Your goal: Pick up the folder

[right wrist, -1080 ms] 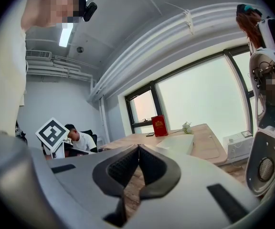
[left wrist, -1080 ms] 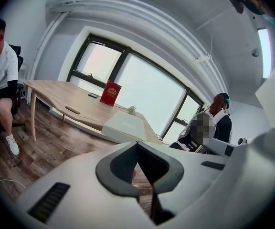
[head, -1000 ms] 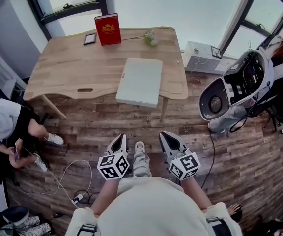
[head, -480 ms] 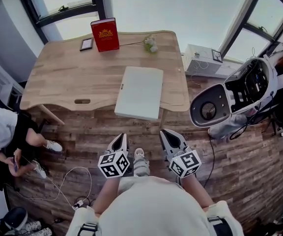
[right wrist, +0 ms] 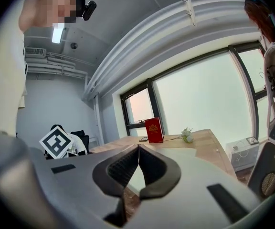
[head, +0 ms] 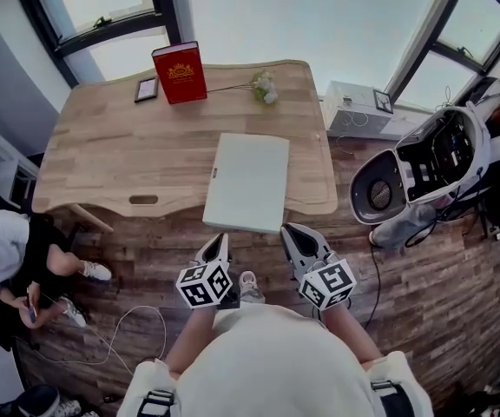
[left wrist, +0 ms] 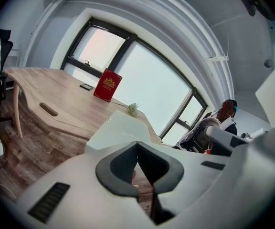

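Observation:
A white folder (head: pixel 247 181) lies flat on the wooden table (head: pixel 111 155), its near end hanging over the front edge. My left gripper (head: pixel 219 243) is held over the floor just short of that edge, shut and empty. My right gripper (head: pixel 292 232) is beside it, also shut with nothing in it, its tips close to the folder's near right corner. In the left gripper view the folder (left wrist: pixel 116 128) lies ahead past the closed jaws (left wrist: pixel 137 144). In the right gripper view the folder (right wrist: pixel 183 150) shows behind the closed jaws (right wrist: pixel 138 148).
A red book (head: pixel 180 73) stands at the table's far side, with a small dark frame (head: pixel 147 89) and a flower sprig (head: pixel 264 87) near it. A white machine shell (head: pixel 424 159) stands to the right. A person (head: pixel 7 250) sits at the left, cables (head: pixel 120 320) on the floor.
Both grippers have moved forward together towards the table's front edge, and the folder now sits nearer to them. Their jaws have stayed shut.

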